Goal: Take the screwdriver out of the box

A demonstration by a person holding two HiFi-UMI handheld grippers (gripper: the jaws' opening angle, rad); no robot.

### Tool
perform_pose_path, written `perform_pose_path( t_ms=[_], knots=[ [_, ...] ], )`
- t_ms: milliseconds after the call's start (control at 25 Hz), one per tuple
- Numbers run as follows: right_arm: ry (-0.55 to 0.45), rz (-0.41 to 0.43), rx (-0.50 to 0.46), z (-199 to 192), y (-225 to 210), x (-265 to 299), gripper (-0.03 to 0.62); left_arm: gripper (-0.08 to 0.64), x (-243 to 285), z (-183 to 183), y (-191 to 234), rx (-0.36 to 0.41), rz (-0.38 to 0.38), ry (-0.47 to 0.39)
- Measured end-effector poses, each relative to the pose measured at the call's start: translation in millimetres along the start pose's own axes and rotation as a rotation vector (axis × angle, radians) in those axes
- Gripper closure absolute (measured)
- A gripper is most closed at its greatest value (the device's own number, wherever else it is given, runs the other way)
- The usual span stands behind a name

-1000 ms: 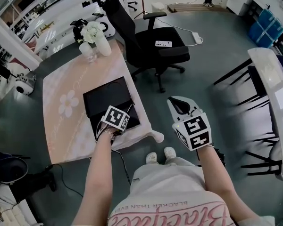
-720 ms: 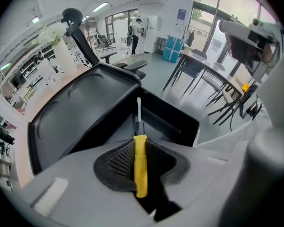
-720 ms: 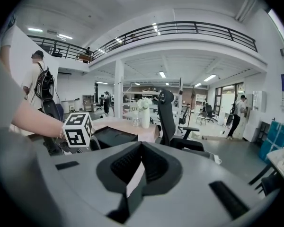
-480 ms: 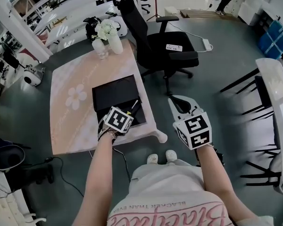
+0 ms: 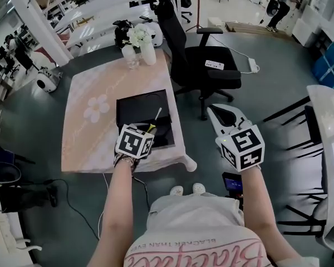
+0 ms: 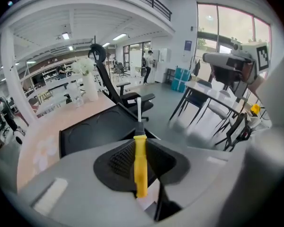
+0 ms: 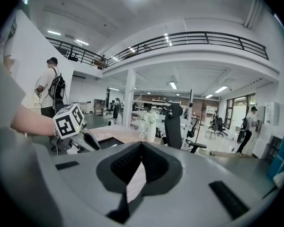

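A table [image 5: 80, 149] under a pale pink cloth with a white flower motif stands at the left; white vases with white flowers [image 5: 140, 40] sit at its far edge; an open black box [image 5: 133, 107] lies on the cloth nearer the person; the left gripper [image 5: 147, 133] hangs over the box's near right part, its jaws closed on the yellow handle of the screwdriver [image 6: 140, 160]; the screwdriver is out of the box, held above its right side with the metal shaft pointing away from the person; a black office chair [image 5: 203, 65] stands beside the table; farther right, the right gripper [image 5: 217, 111] is over the floor, well apart from the table, its jaw tips together with nothing between them.
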State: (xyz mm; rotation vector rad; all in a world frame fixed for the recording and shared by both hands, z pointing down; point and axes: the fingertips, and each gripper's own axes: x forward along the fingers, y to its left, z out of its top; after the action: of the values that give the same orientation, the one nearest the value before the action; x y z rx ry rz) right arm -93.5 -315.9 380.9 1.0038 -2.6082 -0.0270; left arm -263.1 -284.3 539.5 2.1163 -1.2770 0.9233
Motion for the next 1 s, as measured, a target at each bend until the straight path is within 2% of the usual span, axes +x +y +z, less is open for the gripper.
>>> perform_pose_path(
  t_ms=[200,480,600,880,1000],
  knots=[
    [-0.04,0.013,-0.032,23,-10,-6,0.588,0.479,-37,22,5,-0.111,0.06,-0.191],
    [-0.1,0.078,-0.061,46,-2,-12,0.588,0.479,-97,51,15,-0.187,0.207,-0.456],
    [-0.133,0.098,-0.06,56,0,-13,0.588,0.479,-127,64,16,-0.196,0.286,-0.557],
    [-0.212,0.14,-0.009,76,-1,-13,0.588,0.479,-186,84,15,-0.186,0.458,-0.704],
    [-0.223,0.17,-0.021,80,-2,-16,0.588,0.479,-212,91,12,-0.195,0.538,-0.776]
  ],
)
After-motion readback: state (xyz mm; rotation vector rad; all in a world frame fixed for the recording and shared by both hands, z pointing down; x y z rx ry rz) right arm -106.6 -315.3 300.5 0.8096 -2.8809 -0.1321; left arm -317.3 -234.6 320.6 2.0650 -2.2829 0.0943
